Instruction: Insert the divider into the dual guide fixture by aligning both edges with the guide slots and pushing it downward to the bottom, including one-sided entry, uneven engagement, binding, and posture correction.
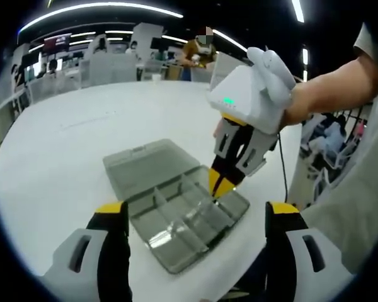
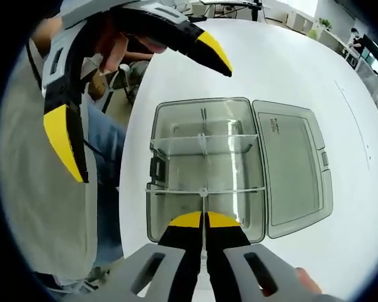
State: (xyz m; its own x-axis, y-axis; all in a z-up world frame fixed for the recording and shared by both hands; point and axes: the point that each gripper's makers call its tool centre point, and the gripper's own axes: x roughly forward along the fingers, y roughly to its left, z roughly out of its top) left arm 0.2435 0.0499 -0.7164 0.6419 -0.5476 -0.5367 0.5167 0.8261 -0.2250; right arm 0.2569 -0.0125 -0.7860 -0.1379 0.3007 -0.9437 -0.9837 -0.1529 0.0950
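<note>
Right tongs [image 2: 205, 218] pinching divider [image 2: 203, 204], open lid [image 2: 293, 165] beside

Right tongs [image 2: 205, 220] tips cover the near end of the thin clear plastic divider [image 2: 203, 189]; how deep it sits can't be told. White round desk [image 2: 315, 75] cut by frame edge. Embossed text on the grey translucent hinged lid [image 2: 293, 167] too small to read.

Ceiling strip lights [image 1: 101, 7] are glowing over a white round table [image 1: 82, 119]; desks and partitions [image 1: 107, 63] are lining the background.
</note>
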